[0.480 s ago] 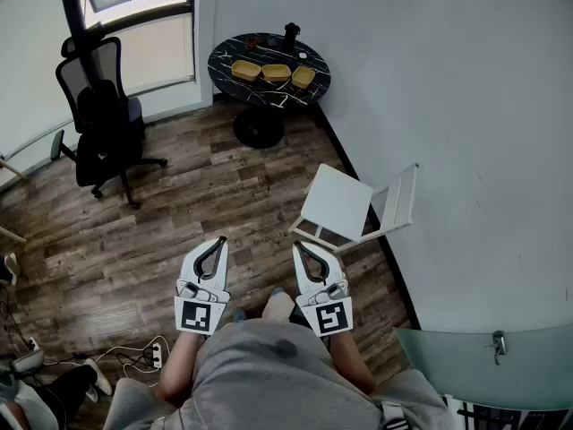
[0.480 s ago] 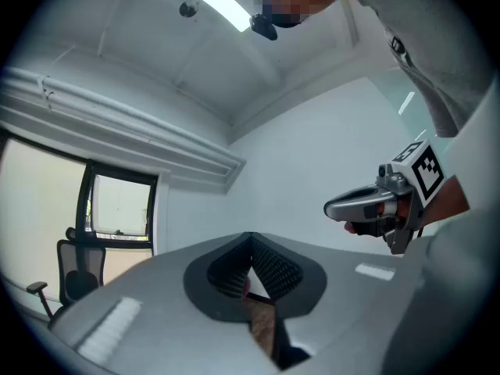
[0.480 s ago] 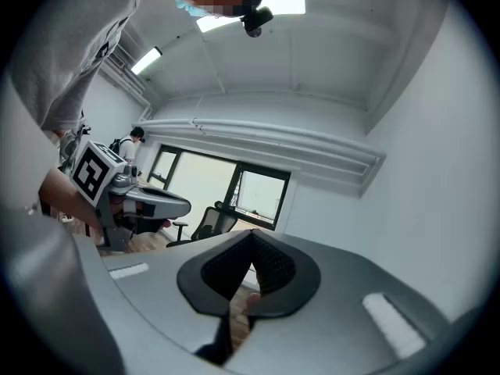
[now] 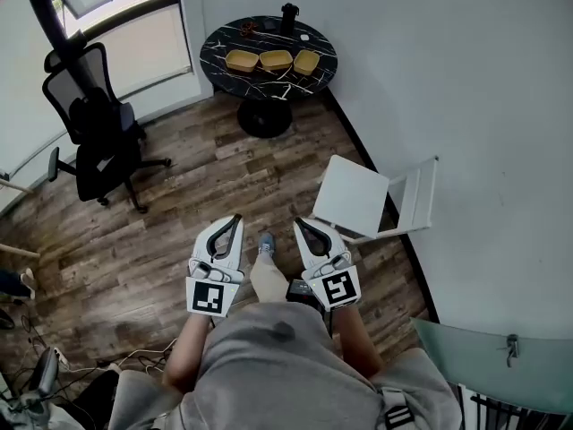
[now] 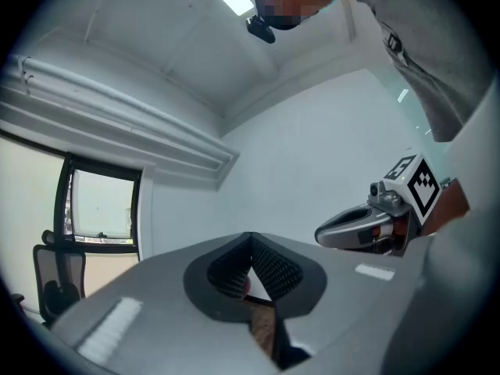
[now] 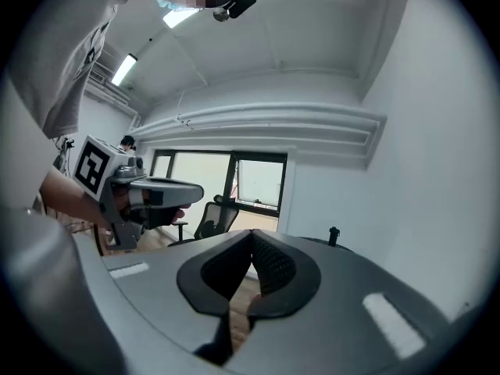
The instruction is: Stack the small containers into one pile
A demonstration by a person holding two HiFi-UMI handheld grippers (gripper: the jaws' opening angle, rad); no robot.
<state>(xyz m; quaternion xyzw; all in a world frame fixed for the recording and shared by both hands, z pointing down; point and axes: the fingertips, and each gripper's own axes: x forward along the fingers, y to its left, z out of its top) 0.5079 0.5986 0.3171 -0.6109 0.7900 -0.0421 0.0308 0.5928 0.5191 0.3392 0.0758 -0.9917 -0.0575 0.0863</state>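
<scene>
Three small yellow containers point(image 4: 275, 60) lie in a row on a round black marble table point(image 4: 224, 40) far ahead in the head view. My left gripper point(image 4: 235, 219) and right gripper point(image 4: 299, 223) are held side by side close to my body, over the wood floor, both shut with nothing between the jaws. In the left gripper view, the left gripper point(image 5: 250, 241) faces a white wall, with the right gripper's body to its right. In the right gripper view, the right gripper point(image 6: 251, 237) points toward the window and the table edge point(image 6: 344, 250); the containers are hidden there.
A white chair point(image 4: 374, 201) stands by the right wall between me and the table. A black office chair point(image 4: 91, 125) stands at the left near the window. A dark bottle point(image 4: 288, 16) sits at the table's back. Cables point(image 4: 116, 356) lie on the floor at lower left.
The view has advanced toward the table: the white chair and the table now sit slightly nearer. Both grippers remain shut side by side, a little higher in the frame.
</scene>
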